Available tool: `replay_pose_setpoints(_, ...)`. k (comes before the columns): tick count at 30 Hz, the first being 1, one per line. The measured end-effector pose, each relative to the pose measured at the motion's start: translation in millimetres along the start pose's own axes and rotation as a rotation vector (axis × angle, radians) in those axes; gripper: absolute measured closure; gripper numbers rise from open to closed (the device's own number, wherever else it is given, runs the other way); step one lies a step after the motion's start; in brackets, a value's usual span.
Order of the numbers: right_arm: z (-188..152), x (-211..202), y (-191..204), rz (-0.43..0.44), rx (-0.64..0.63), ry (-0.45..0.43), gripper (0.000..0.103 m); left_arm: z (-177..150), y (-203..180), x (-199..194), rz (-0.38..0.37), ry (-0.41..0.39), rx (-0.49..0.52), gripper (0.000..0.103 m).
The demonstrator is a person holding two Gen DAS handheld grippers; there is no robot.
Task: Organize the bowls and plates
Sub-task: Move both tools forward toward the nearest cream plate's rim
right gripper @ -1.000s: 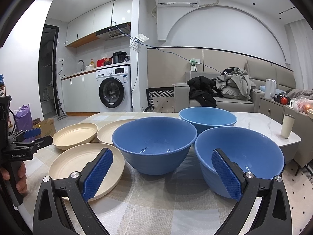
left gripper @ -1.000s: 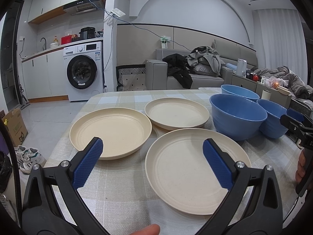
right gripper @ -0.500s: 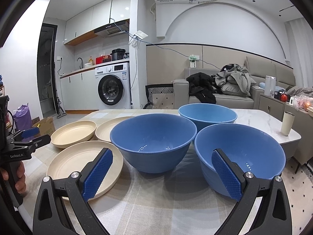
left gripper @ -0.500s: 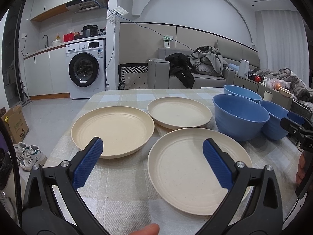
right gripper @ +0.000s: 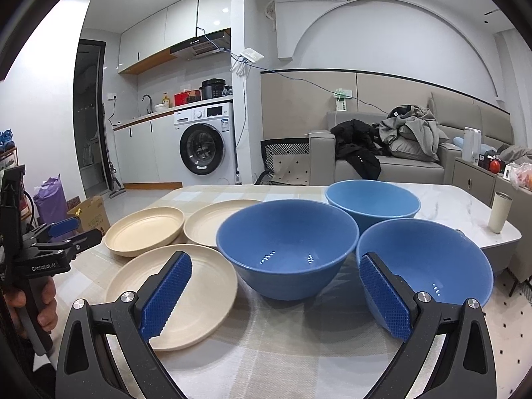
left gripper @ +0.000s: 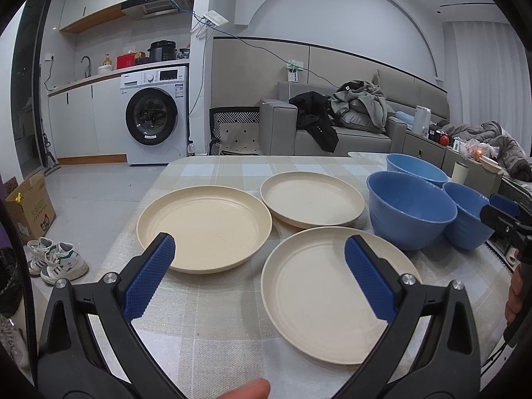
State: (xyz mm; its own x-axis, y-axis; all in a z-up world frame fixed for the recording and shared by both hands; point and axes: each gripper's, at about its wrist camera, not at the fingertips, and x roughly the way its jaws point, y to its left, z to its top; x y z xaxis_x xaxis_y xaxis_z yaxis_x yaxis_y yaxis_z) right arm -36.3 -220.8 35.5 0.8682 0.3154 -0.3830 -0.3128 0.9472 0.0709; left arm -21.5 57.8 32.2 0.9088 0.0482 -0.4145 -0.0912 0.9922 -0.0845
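Note:
Three cream plates lie on the checked tablecloth: a near plate (left gripper: 329,294) (right gripper: 179,291), a left plate (left gripper: 204,227) (right gripper: 144,229) and a far plate (left gripper: 312,198) (right gripper: 209,222). Right of them stand three blue bowls: a middle bowl (left gripper: 410,209) (right gripper: 287,246), a far bowl (left gripper: 415,166) (right gripper: 372,201) and a near right bowl (left gripper: 468,214) (right gripper: 429,266). My left gripper (left gripper: 259,259) hangs open above the near and left plates, holding nothing. My right gripper (right gripper: 276,281) is open in front of the middle and near right bowls, empty.
A white cup (right gripper: 498,212) stands on the bare marble table end (right gripper: 465,206) at the right. Beyond the table are a sofa (left gripper: 332,133) with clothes, a washing machine (left gripper: 156,116), a cardboard box (left gripper: 30,206) and shoes (left gripper: 56,259) on the floor.
Both views have tilted upward a little, so plates and bowls sit slightly lower in frame. Both grippers stay open and nothing on the table has moved.

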Motion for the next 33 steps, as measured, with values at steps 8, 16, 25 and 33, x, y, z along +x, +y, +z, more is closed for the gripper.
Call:
replay_pose_setpoints(8,20.5,-6.3,19.7,0.045,-0.012,0.036,0.000,23.0,26.5,-24.2,0.000,0.043,-0.045,0.001)
replay_pose_setpoints(16,39.0,-4.7,37.4,0.068,-0.027,0.078,0.000,46.9,51.9,-48.5,0.027,0.096,-0.055,0.001)
replay_pose_setpoints(25,67.2,-1.5,58.7,0.097,-0.025,0.072,0.000,70.3,45.5,-51.4,0.060,0.128,-0.059,0.001)
replay_pose_setpoints(33,88.7,13.2,79.6,0.113,-0.040,0.083,0.000,81.3,32.8,-39.2,0.083,0.155,-0.045,0.001)
